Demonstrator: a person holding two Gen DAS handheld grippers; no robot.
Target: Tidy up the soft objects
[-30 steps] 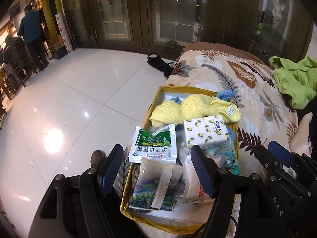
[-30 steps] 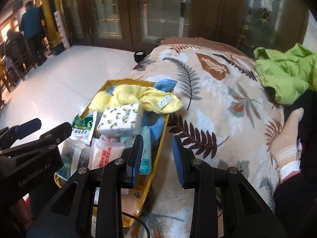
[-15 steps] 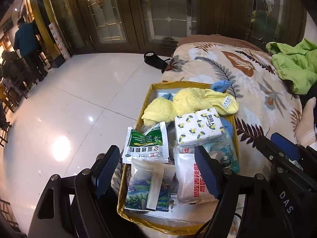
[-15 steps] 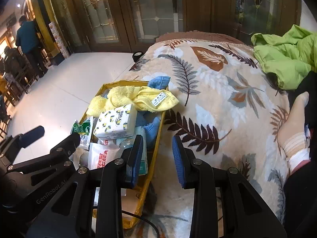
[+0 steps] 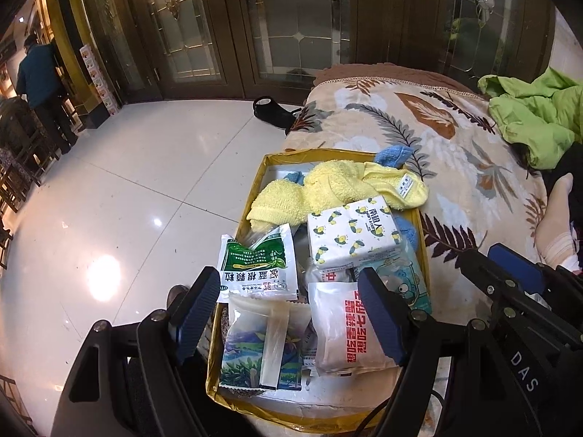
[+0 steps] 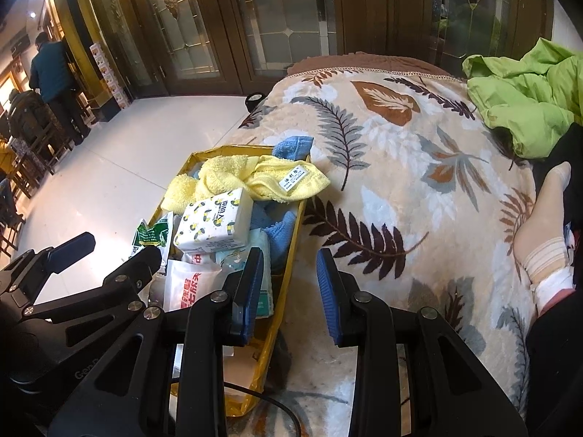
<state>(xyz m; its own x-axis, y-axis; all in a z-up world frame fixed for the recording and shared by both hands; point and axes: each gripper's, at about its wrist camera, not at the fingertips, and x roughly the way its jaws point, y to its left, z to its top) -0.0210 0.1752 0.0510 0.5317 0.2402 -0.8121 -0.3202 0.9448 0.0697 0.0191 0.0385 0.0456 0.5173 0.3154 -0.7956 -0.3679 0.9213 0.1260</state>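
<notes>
Dim indoor light, glare on floor (image 5: 102, 280), fisheye-warped edges.

Blue cloth (image 6: 280, 231) mostly under yellow towel (image 6: 255, 178).

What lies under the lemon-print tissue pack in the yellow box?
Under the tissue pack, a blue cloth and packets' edges show; what lies directly beneath is covered.

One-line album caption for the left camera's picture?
Open left gripper hovers over a yellow box crammed with packets and a yellow towel.
</notes>
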